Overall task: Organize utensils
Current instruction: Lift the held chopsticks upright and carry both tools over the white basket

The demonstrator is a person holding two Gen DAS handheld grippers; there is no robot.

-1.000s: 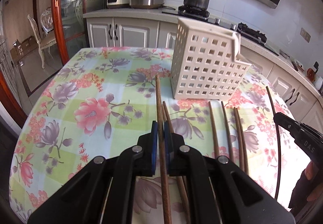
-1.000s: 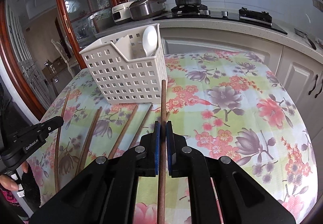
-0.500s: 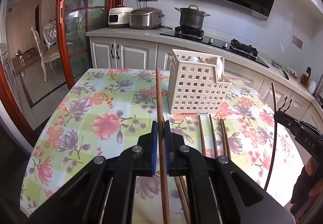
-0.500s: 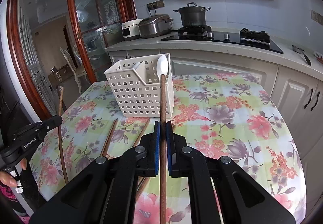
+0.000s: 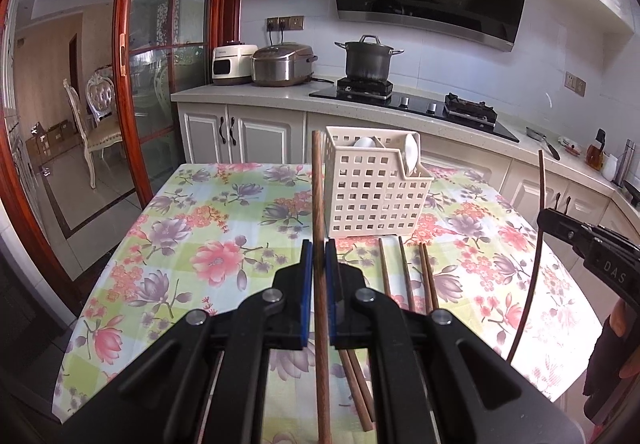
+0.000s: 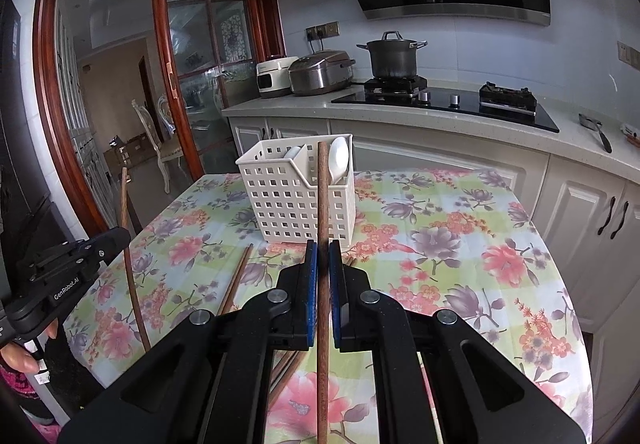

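Observation:
My left gripper (image 5: 319,248) is shut on a brown wooden chopstick (image 5: 318,195) that points up and forward, held above the table. My right gripper (image 6: 323,248) is shut on another wooden chopstick (image 6: 323,195), also raised. A white perforated utensil basket (image 5: 374,191) stands on the floral tablecloth ahead, with white spoons (image 6: 338,159) in it; it also shows in the right wrist view (image 6: 298,195). Several more chopsticks (image 5: 406,272) lie on the cloth in front of the basket. Each gripper shows at the edge of the other's view, the right one (image 5: 541,217) and the left one (image 6: 124,238).
The round table (image 6: 460,244) has a floral cloth. Behind it runs a counter (image 5: 280,93) with rice cookers, a stove and a pot (image 5: 368,57). A glass door with a red frame (image 5: 124,63) stands at the left. White cabinets (image 6: 592,211) are at the right.
Both grippers have risen and pulled back from the table with their chopsticks; the basket looks smaller and farther, and more of the kitchen shows.

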